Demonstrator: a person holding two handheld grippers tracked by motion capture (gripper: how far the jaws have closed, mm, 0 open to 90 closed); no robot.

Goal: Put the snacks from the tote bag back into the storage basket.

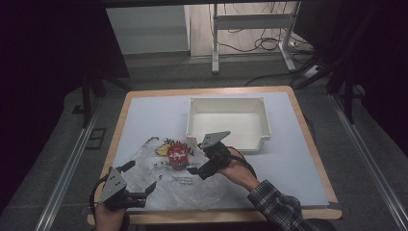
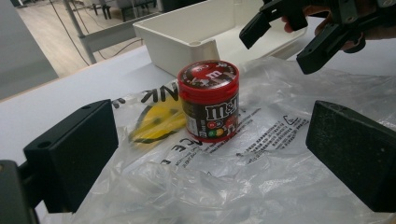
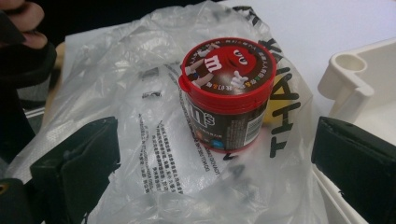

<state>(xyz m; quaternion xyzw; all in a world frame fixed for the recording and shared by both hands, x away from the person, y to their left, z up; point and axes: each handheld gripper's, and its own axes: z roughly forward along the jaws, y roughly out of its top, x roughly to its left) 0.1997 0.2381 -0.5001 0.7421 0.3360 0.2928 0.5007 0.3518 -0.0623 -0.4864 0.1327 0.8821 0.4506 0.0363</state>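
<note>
Both claws are released here, jaws spread wide, nothing between them. The left claw hovers low over the near edge of the plastic bag, and straight ahead of it, past its open jaws, stands the candy jar, upright on the bag with its red lid on. Clear crinkled film lies between that claw and the jar, so there is open room in front of it.

The right claw sits just beside the jar on the opposite side, tilted down toward it. In the right gripper view the jar stands ahead and between the 2 jaws, apart from both. Close off this claw's right jaw is the rounded corner of the white bin, so room is tight on that side; the bag spreads loose and wide off its left jaw.

Behind the jar, from the left claw, a yellow patch shows through the film, touching or nearly touching the jar's base. The bench lies bare beyond the bag's far edge.
</note>
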